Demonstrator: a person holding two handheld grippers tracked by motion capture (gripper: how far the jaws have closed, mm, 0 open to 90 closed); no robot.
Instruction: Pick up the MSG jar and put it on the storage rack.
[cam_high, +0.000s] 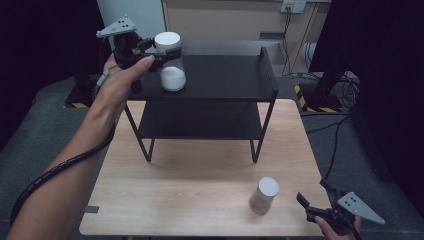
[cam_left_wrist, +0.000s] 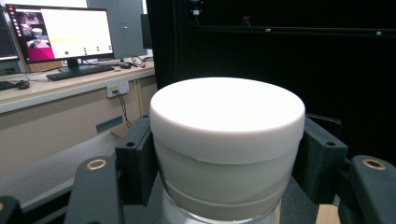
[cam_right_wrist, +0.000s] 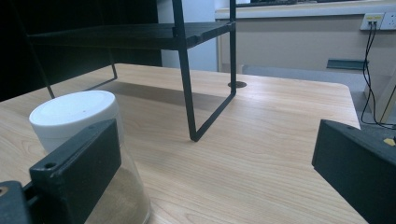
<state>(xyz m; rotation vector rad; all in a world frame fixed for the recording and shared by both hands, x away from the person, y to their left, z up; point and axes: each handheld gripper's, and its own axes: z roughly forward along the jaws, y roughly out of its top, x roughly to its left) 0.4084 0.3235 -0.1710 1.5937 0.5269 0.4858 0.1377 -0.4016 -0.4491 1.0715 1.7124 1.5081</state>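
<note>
A clear jar (cam_high: 173, 76) with a white lid and white powder in its bottom is at the left end of the black rack's top shelf (cam_high: 225, 75). My left gripper (cam_high: 162, 50) is shut on its lid (cam_left_wrist: 227, 112), one jaw pressed to each side. I cannot tell whether the jar's base touches the shelf. A second white-lidded jar (cam_high: 264, 196), brownish inside, stands on the wooden table (cam_high: 200, 185) at the front right. My right gripper (cam_high: 311, 191) is just to its right, jaws wide apart and holding nothing. In the right gripper view this jar (cam_right_wrist: 74, 116) stands behind the left jaw.
The two-tier black rack (cam_right_wrist: 140, 35) stands at the back of the table on thin legs (cam_right_wrist: 189, 93). A person's left hand and forearm (cam_high: 95, 120) reach in with a trailing cable. A desk with a monitor (cam_left_wrist: 60, 32) is beyond.
</note>
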